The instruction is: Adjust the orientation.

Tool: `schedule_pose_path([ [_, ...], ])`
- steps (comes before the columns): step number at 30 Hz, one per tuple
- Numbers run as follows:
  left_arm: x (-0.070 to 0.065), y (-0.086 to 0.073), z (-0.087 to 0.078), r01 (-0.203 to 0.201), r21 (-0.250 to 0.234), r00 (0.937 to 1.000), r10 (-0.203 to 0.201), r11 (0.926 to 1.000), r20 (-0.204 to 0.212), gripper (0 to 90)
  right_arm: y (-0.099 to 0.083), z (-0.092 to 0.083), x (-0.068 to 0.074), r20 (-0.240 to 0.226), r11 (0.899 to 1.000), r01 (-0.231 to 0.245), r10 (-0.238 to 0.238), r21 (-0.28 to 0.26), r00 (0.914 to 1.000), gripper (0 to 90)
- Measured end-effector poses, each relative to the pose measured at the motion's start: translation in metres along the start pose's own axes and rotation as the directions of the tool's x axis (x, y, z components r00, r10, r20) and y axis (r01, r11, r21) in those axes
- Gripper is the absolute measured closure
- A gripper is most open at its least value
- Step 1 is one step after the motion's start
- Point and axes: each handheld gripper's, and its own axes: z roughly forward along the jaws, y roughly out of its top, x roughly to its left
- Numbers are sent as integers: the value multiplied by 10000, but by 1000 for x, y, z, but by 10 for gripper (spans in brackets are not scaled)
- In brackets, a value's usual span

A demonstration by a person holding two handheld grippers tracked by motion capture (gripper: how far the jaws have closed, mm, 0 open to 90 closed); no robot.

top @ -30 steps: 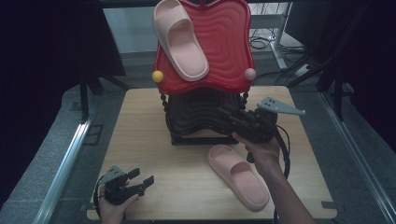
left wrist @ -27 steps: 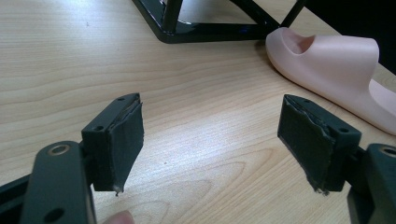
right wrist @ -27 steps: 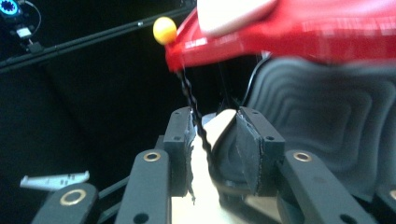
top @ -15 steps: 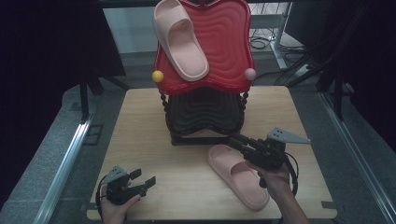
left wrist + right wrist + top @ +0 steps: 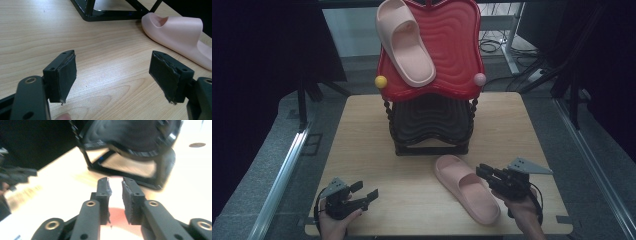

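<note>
A pink slipper [image 5: 467,192] lies on the wooden table [image 5: 362,130], in front of a rack, toe toward it. My right gripper [image 5: 482,171] has come low over the slipper's right side at the strap. In the right gripper view its jaws [image 5: 115,180] have just been closing and stand a narrow gap apart, with the blurred pink of the slipper [image 5: 116,216] showing low between them; no pad visibly presses on it. Near the table's front left, my left gripper [image 5: 367,189] rests open and empty [image 5: 113,53], aimed at the slipper [image 5: 175,32].
The rack has a red wavy top shelf [image 5: 452,50] carrying a second pink slipper [image 5: 404,40], and a black lower shelf [image 5: 432,125]. A yellow ball [image 5: 381,81] and a pink ball [image 5: 479,78] cap its corners. Its black base [image 5: 112,15] stands close behind the slipper.
My right gripper has dropped from beside the rack's black shelf to the slipper on the table, coming nearer the front edge, and its jaws have narrowed. The left gripper has stayed put.
</note>
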Motion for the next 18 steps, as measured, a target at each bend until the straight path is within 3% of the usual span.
schedule_pose_path([
  [8, -2, -1, 3, -48, 91, 10000, 48, 9999, -4, 221, -44, -17, -31, 1116, 9961, -156, 59, 864, 9937, 869],
  [13, -3, -1, 5, -58, 134, 10000, 58, 9999, -17, 220, -69, -19, -41, 1673, 9853, -224, -64, 1693, 9859, 897],
  [17, -3, -1, 5, -61, 169, 10000, 62, 9998, -14, 220, -84, -17, -36, 1427, 9742, -177, -150, 2252, 9897, 899],
  [18, -3, -1, 5, -67, 167, 10000, 67, 9998, -14, 220, -85, -17, -33, 1362, 9753, -154, -151, 2202, 9906, 900],
])
